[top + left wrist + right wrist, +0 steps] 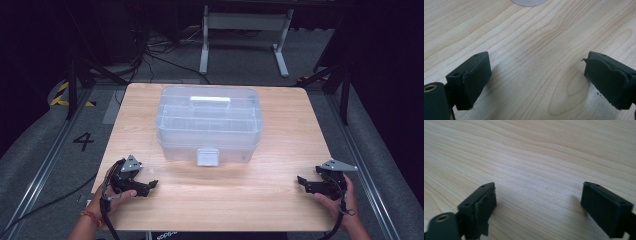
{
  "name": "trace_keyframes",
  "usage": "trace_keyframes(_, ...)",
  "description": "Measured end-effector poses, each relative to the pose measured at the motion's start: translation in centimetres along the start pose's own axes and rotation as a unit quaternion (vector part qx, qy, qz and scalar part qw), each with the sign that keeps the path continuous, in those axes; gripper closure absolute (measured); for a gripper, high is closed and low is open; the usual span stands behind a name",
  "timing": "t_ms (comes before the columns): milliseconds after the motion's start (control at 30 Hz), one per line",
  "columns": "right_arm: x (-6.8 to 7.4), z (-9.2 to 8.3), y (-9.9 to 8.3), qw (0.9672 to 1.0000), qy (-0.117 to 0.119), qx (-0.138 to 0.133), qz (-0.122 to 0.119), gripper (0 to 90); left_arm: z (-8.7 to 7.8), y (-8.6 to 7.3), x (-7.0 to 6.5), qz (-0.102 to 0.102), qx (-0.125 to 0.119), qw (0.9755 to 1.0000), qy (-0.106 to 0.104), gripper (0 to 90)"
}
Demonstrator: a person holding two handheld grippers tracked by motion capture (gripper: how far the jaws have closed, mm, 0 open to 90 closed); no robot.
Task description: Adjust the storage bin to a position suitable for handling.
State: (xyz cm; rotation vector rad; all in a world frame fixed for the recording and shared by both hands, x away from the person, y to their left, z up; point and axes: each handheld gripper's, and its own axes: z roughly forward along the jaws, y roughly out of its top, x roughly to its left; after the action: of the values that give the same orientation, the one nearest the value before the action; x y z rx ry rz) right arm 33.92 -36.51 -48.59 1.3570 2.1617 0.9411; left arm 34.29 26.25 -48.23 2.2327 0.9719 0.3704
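Observation:
A clear plastic storage box (209, 122) with a white handle on its lid and a grey front latch (207, 156) stands in the middle of the wooden table (235, 195). My left gripper (148, 186) rests near the front left edge, held in a hand, its jaws wide apart over bare wood (536, 72). My right gripper (302, 182) rests near the front right edge, jaws also spread with nothing between them (539, 197). Both grippers point inward, well short of the box. A curved pale edge of the box (529, 2) shows at the top of the left gripper view.
The table stands on a grey floor with rails on both sides. A white frame (245, 35) stands beyond the far edge, with cables on the floor. A "4" mark (83, 141) lies left of the table.

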Motion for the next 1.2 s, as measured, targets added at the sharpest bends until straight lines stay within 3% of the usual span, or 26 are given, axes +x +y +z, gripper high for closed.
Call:
trace_keyframes(133,-0.1,-0.2,0.2,0.9996,0.002,-0.023,-0.019,19.8,0.0,0.0,0.0,-0.002,0.001,1.0,-0.003,7.8)
trace_keyframes(400,-0.3,-1.0,0.8,0.9984,0.011,-0.054,-0.016,22.9,0.0,0.0,0.0,-0.002,0.001,1.0,-0.003,7.7)
trace_keyframes(500,-0.2,-1.4,1.7,0.9973,0.015,-0.067,-0.025,26.1,0.0,0.0,0.0,0.0,0.0,1.0,0.0,7.8)
trace_keyframes(867,0.5,-1.8,3.6,0.9955,0.026,-0.078,-0.048,25.4,0.0,0.0,0.0,-0.002,0.004,1.0,-0.003,7.4)
trace_keyframes(1200,1.9,-2.1,7.1,0.9907,0.036,-0.098,-0.087,28.1,0.0,0.0,0.0,-0.004,0.004,1.0,-0.002,7.2)
